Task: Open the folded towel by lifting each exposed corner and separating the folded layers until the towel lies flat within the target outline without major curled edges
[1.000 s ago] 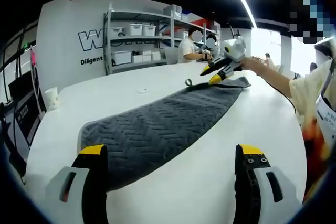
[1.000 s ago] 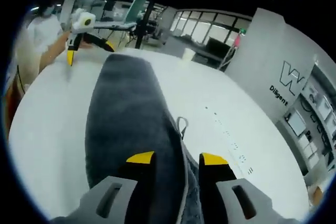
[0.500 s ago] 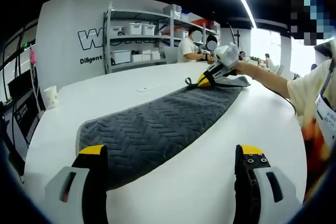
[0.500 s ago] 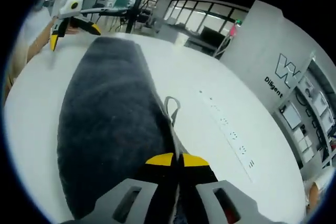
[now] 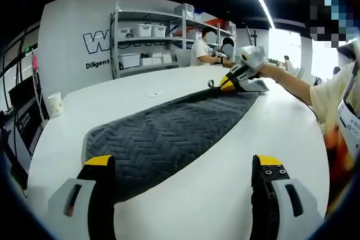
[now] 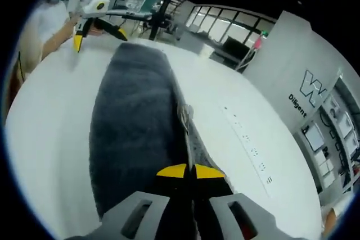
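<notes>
Towel [image 5: 169, 133]: one, grey; right gripper [image 6: 190, 170] clamped on edge, left gripper [image 5: 183, 167] wide apart, empty.

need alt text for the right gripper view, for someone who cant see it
The right tongs, yellow-tipped, are shut on the near edge of a long dark grey towel that stretches away across a white table. At the towel's far end the left tongs hang open, with windows and a lettered wall behind.
</notes>
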